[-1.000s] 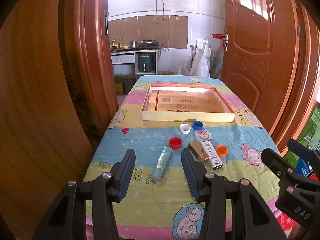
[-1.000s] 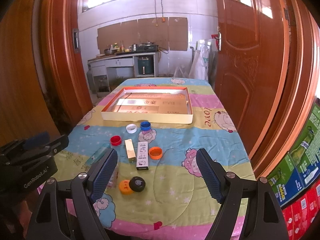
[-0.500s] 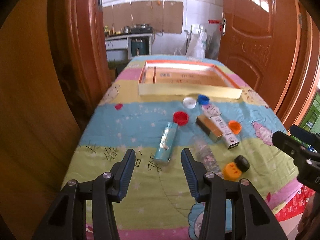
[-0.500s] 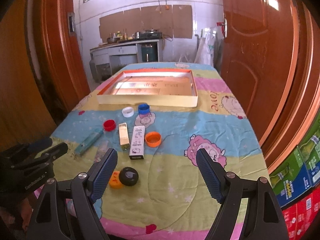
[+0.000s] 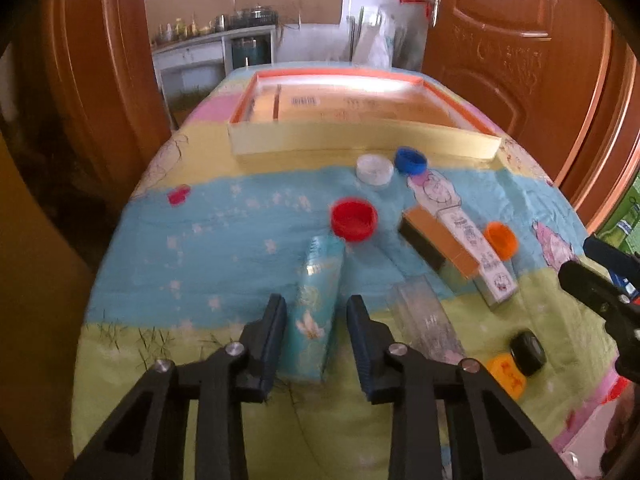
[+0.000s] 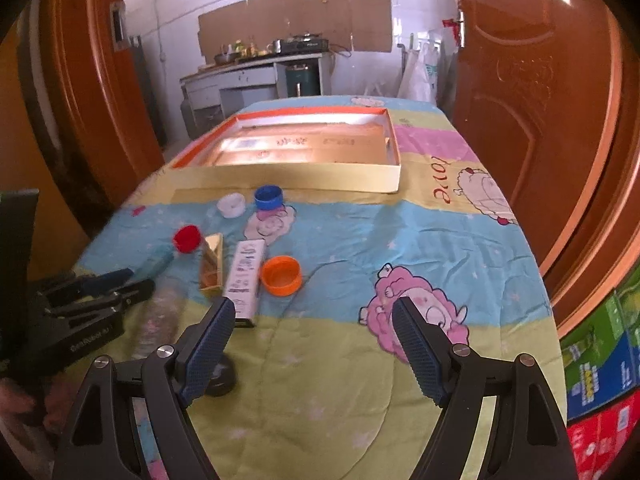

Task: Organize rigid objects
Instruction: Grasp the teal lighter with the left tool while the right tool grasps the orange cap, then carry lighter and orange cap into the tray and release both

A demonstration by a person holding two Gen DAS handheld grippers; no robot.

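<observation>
A teal carton [image 5: 322, 264] lies lengthwise on the patterned cloth, its near end between the fingers of my left gripper [image 5: 315, 303]. The jaws are closing, with thin gaps still showing on both sides of the carton. My right gripper [image 6: 314, 308] hangs wide open over bare cloth and holds nothing. A black cap [image 6: 222, 376] sits just under its left finger. A white carton [image 6: 246, 272], a gold box [image 6: 212, 264] and an orange cap [image 6: 281, 275] lie just beyond. Red [image 5: 354, 220], white [image 5: 374, 167] and blue [image 5: 410, 159] caps lie nearer the shallow cardboard tray [image 5: 360, 142].
A clear plastic case [image 5: 424, 316] lies right of the teal carton, with a yellow-orange cap [image 5: 506, 374] near the front edge. Wooden doors [image 6: 532, 100] flank the table. Stacked drink crates [image 6: 600, 368] stand at the right. A kitchen counter [image 6: 256, 72] is behind.
Both grippers have dropped and come nearer the table. The left jaws have narrowed around the near end of the teal carton. The right jaws have stayed wide.
</observation>
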